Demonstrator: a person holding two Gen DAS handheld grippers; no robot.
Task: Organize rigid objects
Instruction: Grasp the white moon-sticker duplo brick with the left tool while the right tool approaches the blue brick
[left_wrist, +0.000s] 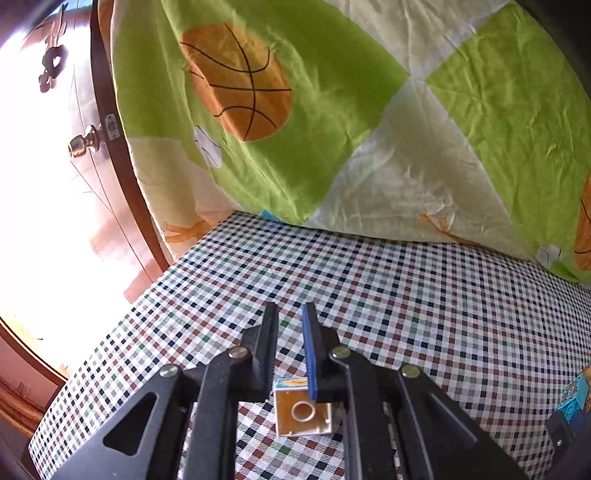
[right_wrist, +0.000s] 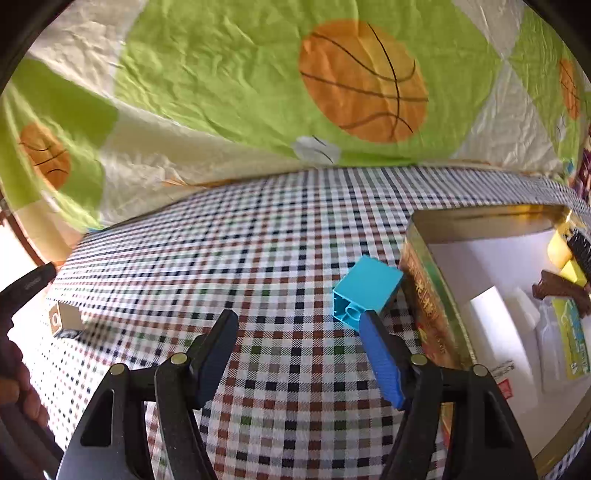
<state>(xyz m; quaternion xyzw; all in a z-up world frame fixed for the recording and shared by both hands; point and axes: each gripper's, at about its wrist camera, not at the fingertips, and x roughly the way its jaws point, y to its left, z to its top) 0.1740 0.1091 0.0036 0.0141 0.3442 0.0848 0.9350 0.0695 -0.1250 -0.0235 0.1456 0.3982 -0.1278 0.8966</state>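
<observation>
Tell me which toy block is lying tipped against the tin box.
The plain blue block, leaning on the gold tin box. The block at far left lies apart on the cloth.

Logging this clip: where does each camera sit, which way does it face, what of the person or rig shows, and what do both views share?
Left wrist: on the left gripper, looking down along its near-closed fingers over the checked cloth toward the basketball quilt; a yellow block sits at the finger bases.
Right wrist: on the right gripper, jaws apart, facing a blue block beside an open tin; a hand shows at the left edge.
Shared: cloth and quilt.
</observation>
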